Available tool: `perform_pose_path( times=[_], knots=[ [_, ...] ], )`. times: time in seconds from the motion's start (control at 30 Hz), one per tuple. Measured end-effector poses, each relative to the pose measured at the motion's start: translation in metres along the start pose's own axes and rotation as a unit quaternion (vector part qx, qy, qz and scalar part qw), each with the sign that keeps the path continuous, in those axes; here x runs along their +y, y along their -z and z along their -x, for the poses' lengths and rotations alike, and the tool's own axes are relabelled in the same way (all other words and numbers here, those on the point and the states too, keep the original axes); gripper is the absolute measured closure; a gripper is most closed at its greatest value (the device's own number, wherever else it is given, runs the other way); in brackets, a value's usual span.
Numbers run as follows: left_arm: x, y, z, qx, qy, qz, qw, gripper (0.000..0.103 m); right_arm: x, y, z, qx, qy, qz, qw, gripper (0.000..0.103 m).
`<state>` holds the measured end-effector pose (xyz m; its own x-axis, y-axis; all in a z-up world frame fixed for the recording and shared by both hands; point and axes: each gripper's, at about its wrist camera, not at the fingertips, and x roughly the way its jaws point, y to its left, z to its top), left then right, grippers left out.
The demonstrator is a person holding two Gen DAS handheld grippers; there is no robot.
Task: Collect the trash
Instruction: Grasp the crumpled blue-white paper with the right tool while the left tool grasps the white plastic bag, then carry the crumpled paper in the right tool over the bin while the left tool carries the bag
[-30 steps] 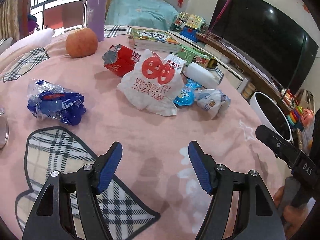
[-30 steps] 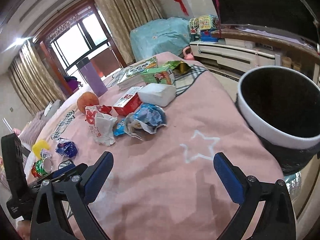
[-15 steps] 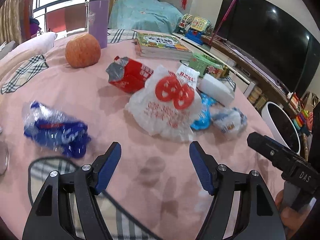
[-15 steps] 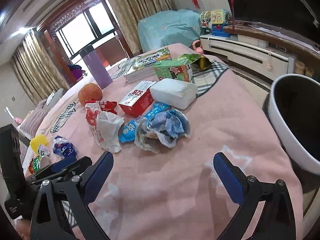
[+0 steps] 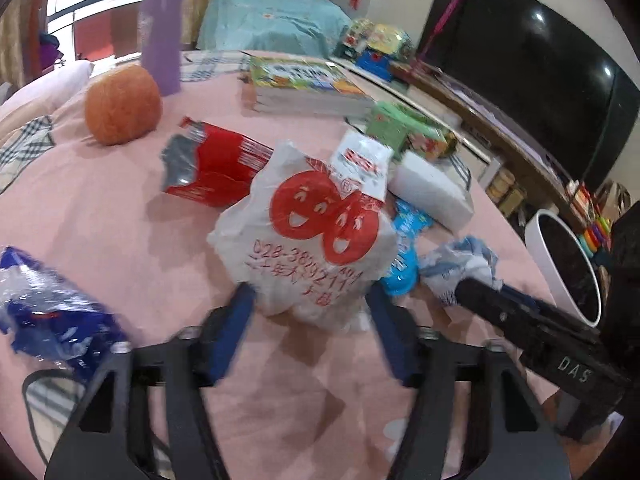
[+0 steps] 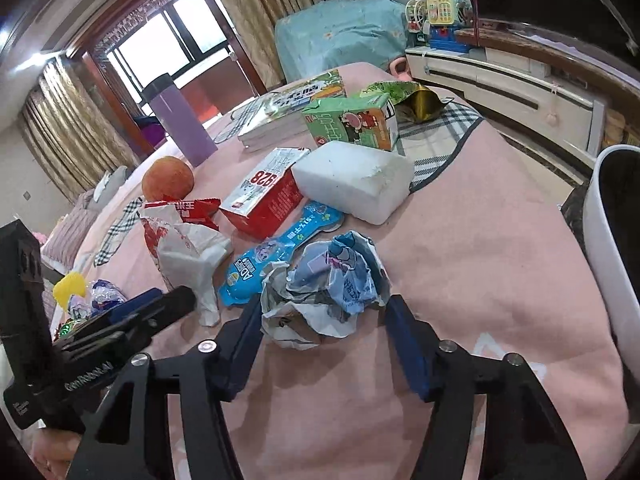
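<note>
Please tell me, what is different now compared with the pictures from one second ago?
Both grippers moved forward to the trash pile. The left gripper now has the white plastic bag between its closing jaws; the right gripper has the crumpled wrapper between its closing jaws. A second ago both sets of jaws were empty and wider. The orange, books and foam block stayed put.

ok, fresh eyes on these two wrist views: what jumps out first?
The litter heap mid-bed on the pink blanket: the left gripper is closing around the white plastic bag with red smiley faces, while the right gripper is closing around a crumpled blue-and-white wrapper. Behind sit a white foam block, a red carton and an orange fruit; the white-rimmed bin waits at the right edge.
</note>
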<state>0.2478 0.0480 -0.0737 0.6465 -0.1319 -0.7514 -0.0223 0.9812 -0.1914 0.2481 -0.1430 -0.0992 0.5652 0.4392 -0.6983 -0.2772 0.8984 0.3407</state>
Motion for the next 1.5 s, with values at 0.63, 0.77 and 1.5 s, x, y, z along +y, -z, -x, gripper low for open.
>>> perform_pose_path(
  times=[0.63,0.77,1.5],
  knots=[
    [-0.023,0.024,0.038,-0.01,0.026,-0.019,0.9994,0.096,-0.002,0.016,0.034,-0.021,-0.021,-0.008,1.0,0.1],
    [-0.039,0.027,0.047,-0.015,0.039,-0.032,0.9986,0.096,-0.007,0.019,0.047,-0.029,-0.019,-0.011,0.999,0.1],
    [-0.118,0.032,0.051,-0.005,0.096,-0.085,0.9917,0.096,-0.057,0.028,0.121,-0.08,0.026,-0.029,0.996,0.101]
  ],
)
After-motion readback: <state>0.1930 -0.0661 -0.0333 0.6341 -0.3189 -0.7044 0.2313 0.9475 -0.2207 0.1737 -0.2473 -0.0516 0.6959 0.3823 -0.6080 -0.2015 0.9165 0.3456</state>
